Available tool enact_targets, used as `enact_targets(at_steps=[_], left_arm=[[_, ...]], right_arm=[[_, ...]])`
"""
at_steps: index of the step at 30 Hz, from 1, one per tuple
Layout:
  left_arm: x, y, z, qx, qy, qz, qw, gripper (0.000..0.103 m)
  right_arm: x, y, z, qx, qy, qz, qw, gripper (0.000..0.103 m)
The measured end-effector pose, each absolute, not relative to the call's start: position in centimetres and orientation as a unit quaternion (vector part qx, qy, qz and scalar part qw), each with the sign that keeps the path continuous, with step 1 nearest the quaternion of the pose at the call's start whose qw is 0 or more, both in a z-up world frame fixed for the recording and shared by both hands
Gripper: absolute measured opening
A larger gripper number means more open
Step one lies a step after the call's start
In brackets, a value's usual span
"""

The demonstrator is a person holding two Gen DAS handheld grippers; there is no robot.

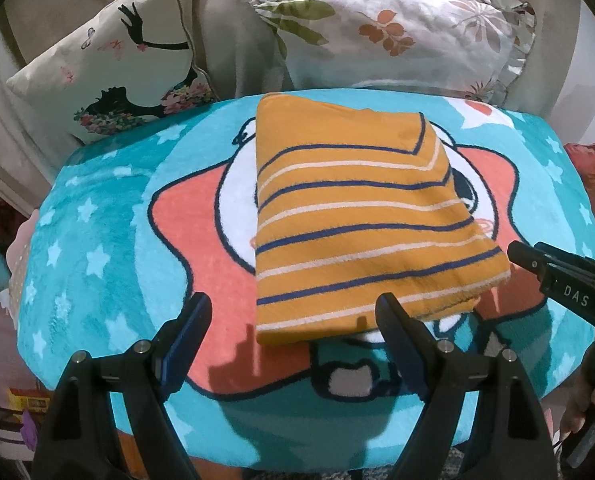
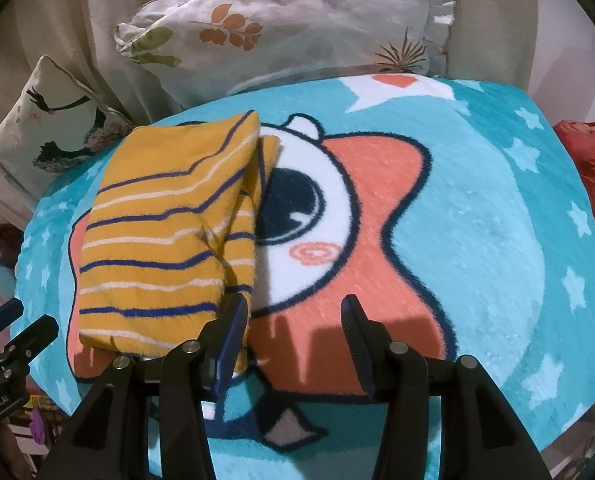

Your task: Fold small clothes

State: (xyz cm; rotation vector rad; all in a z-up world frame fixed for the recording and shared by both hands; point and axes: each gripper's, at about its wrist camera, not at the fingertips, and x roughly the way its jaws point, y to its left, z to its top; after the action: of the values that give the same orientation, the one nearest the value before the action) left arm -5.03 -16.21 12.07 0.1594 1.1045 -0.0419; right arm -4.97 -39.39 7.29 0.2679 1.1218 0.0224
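Now both point steeply down at the folded striped garment (image 1: 349,216): left gripper (image 1: 293,314) and right gripper (image 2: 293,316) gape, holding nothing.

A fluffy turquoise blanket (image 1: 97,240) printed with white stars and a coral cartoon star covers the bed. Behind it, against beige curtains (image 1: 225,20), lean a cream cushion with a black silhouette (image 1: 109,60) and a white ruffled leaf-print pillow (image 1: 397,36). A red bag (image 2: 593,160) sits at the right.

The folded garment (image 1: 361,220) is striped navy and white on mustard. A turquoise blanket (image 1: 97,220) is patterned with white stars and a coral cartoon star
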Motion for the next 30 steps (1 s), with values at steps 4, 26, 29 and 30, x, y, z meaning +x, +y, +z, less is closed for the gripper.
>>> enact_targets(at_steps=[4, 26, 29, 30], left_arm=[[-5.4, -16.3, 12.2, 0.078, 0.523, -0.02, 0.849, 0.083], [-7.7, -15.8, 11.7, 0.067, 0.533, -0.011, 0.844, 0.083], [-8.1, -15.7, 11.6, 0.066, 0.534, -0.016, 0.843, 0.083], [-8.2, -15.7, 11.6, 0.066, 0.533, -0.017, 0.843, 0.083]], right_arm=[[-5.4, -39.8, 7.2, 0.133, 0.53, 0.007, 0.838, 0.053], [-7.2, -38.7, 7.1, 0.121, 0.534, 0.015, 0.836, 0.056], [-7.6, -38.8, 7.2, 0.12, 0.534, 0.011, 0.837, 0.056], [-7.7, -38.8, 7.2, 0.121, 0.534, 0.01, 0.837, 0.056]])
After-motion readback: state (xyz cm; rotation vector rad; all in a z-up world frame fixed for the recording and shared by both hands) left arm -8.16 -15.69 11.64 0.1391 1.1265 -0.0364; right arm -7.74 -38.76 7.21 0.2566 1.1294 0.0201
